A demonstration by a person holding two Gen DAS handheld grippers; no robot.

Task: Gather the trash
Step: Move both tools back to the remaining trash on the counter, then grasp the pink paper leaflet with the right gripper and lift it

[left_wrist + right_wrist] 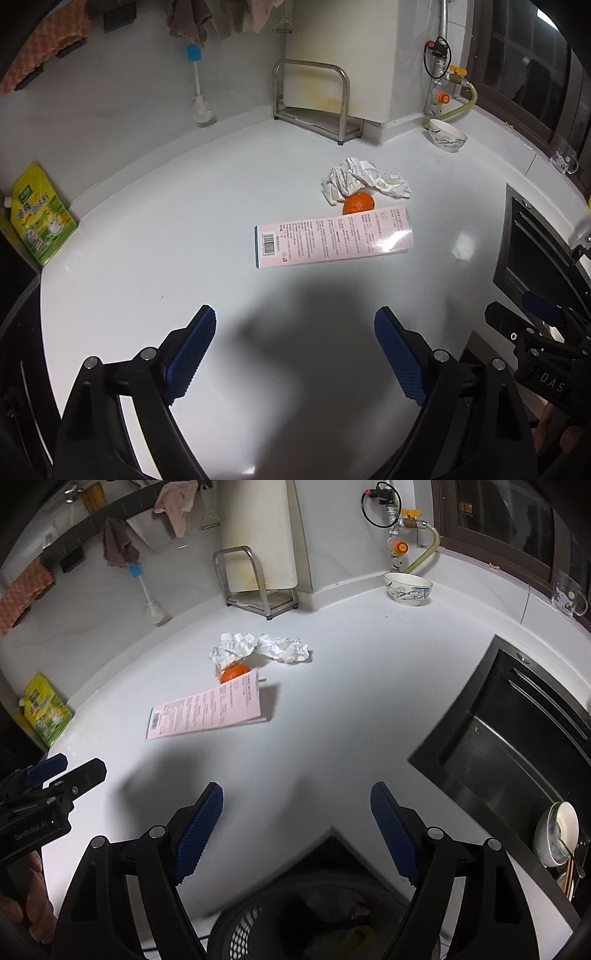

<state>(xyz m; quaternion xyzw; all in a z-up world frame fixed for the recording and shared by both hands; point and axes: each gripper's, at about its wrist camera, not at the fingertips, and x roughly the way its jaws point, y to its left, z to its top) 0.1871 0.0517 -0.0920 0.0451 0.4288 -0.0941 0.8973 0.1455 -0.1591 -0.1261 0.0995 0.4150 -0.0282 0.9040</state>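
While both views show the pink box (332, 238), only the right's shows the bin (314, 919) — below.

- A white tabletop (155, 236) runs into a corner.
- A patterned white ceramic bowl (447, 136) stands by the back wall, under a yellow-handled gas valve (457, 72).
- A steel rack (314, 99) holds a pale cutting board upright.
- A blue-handled white bottle brush (199, 92) leans against the wall.
- A yellow-green refill pouch (40, 218) stands at the left edge.
- A dark sink (517, 731) lies to the right.
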